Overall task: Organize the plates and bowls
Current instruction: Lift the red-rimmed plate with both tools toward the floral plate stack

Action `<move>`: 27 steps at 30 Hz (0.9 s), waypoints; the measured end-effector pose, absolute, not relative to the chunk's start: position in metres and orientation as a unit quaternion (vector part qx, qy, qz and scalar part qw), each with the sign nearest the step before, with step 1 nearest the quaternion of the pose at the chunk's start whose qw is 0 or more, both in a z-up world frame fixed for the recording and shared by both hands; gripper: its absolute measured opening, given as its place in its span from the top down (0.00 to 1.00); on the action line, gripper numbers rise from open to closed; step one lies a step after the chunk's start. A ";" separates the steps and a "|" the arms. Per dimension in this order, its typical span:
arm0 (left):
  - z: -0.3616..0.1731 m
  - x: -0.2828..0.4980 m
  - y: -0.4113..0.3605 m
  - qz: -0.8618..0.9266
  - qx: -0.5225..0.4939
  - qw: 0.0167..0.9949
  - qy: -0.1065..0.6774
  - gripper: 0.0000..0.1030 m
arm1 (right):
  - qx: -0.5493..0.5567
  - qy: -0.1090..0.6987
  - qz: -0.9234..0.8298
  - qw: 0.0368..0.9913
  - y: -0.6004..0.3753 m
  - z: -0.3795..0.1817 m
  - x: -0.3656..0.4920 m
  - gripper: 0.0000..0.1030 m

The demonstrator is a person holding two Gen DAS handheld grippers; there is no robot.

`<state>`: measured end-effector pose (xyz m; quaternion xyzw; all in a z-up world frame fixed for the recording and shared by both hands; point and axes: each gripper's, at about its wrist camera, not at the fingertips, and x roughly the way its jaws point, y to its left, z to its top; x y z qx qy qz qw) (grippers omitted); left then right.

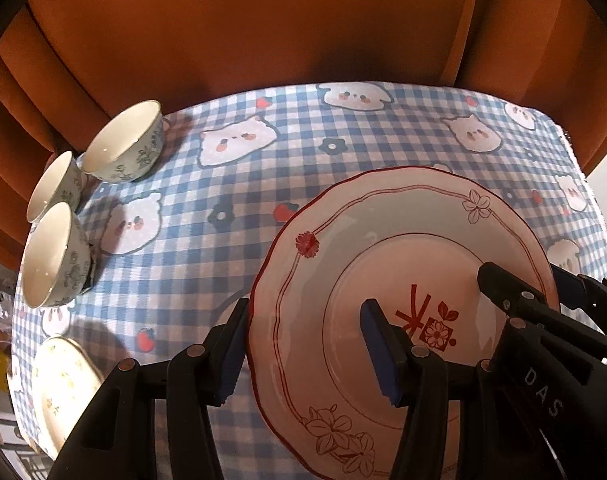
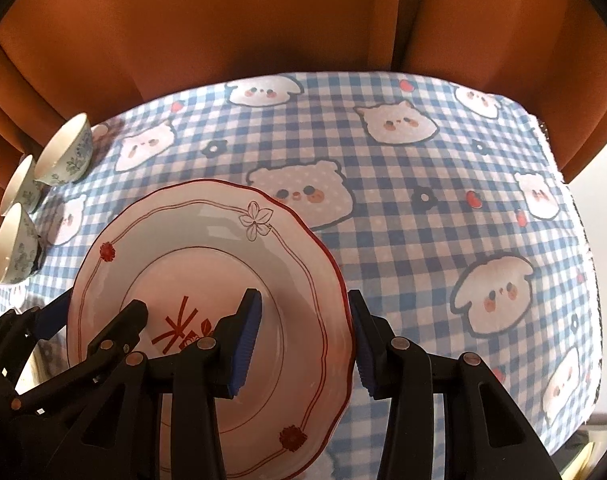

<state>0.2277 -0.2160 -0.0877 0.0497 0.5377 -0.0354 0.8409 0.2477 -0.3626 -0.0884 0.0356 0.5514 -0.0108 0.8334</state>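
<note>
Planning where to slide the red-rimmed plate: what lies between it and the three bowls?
Nothing: only bare checked tablecloth lies between the plate and the bowls, as the left wrist view shows.

- Three bowls (image 1: 121, 142) (image 1: 55, 186) (image 1: 53, 254) cluster at 9–10 o'clock in left wrist view, close together near the cloth's left edge; no passage between them.
- Second plate (image 1: 59, 384) sits at 8 o'clock, near the edge.
- Red-rimmed plate (image 2: 207, 280) fills the near centre, clamped on both rims.
- Tablecloth (image 2: 423, 240) from 12 to 4 o'clock in right wrist view lies bare: wide free lane.
- Orange curtain (image 2: 263, 20) closes off 12 o'clock beyond the table.
</note>
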 end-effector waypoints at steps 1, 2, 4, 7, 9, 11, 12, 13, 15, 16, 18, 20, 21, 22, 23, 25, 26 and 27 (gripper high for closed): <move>-0.085 0.224 -0.211 -0.038 0.048 0.841 0.537 0.46 | 0.035 0.549 -0.013 0.835 -0.359 -0.085 0.245 0.55; -0.084 0.221 -0.206 -0.041 0.047 0.842 0.537 0.46 | 0.034 0.547 -0.015 0.836 -0.354 -0.082 0.242 0.55; -0.080 0.216 -0.199 -0.047 0.046 0.841 0.537 0.46 | 0.033 0.544 -0.019 0.838 -0.346 -0.077 0.236 0.55; -0.071 0.206 -0.186 -0.057 0.045 0.845 0.531 0.46 | 0.032 0.541 -0.027 0.840 -0.333 -0.067 0.226 0.55; -0.065 0.200 -0.176 -0.059 0.042 0.847 0.526 0.46 | 0.027 0.538 -0.032 0.842 -0.324 -0.060 0.219 0.55; -0.060 0.195 -0.164 -0.061 0.036 0.850 0.522 0.46 | 0.024 0.535 -0.036 0.844 -0.312 -0.053 0.212 0.55; -0.059 0.192 -0.160 -0.062 0.034 0.850 0.521 0.46 | 0.023 0.534 -0.037 0.845 -0.307 -0.050 0.210 0.55; -0.056 0.190 -0.153 -0.062 0.031 0.851 0.520 0.46 | 0.020 0.531 -0.037 0.846 -0.299 -0.046 0.207 0.55; -0.053 0.185 -0.140 -0.061 0.030 0.852 0.519 0.46 | 0.019 0.528 -0.036 0.848 -0.288 -0.042 0.203 0.55; -0.051 0.183 -0.131 -0.060 0.030 0.853 0.517 0.46 | 0.018 0.527 -0.036 0.849 -0.280 -0.039 0.201 0.55; -0.049 0.181 -0.118 -0.057 0.029 0.853 0.518 0.46 | 0.017 0.525 -0.032 0.850 -0.265 -0.036 0.197 0.55; -0.048 0.177 -0.102 -0.053 0.026 0.853 0.518 0.46 | 0.017 0.524 -0.027 0.851 -0.250 -0.033 0.194 0.55; -0.047 0.175 -0.096 -0.052 0.025 0.853 0.518 0.46 | 0.017 0.524 -0.025 0.851 -0.242 -0.032 0.193 0.55; -0.046 0.173 -0.087 -0.050 0.024 0.853 0.518 0.46 | 0.016 0.523 -0.022 0.852 -0.234 -0.031 0.192 0.55; -0.046 0.171 -0.081 -0.048 0.023 0.854 0.518 0.46 | 0.015 0.523 -0.021 0.852 -0.228 -0.030 0.190 0.55; -0.044 0.167 -0.069 -0.046 0.024 0.854 0.517 0.46 | 0.015 0.522 -0.017 0.853 -0.212 -0.029 0.188 0.55; -0.044 0.164 -0.060 -0.043 0.024 0.855 0.516 0.46 | 0.016 0.522 -0.015 0.853 -0.207 -0.029 0.186 0.55; -0.044 0.162 -0.053 -0.041 0.024 0.855 0.516 0.46 | 0.016 0.521 -0.012 0.853 -0.199 -0.028 0.184 0.55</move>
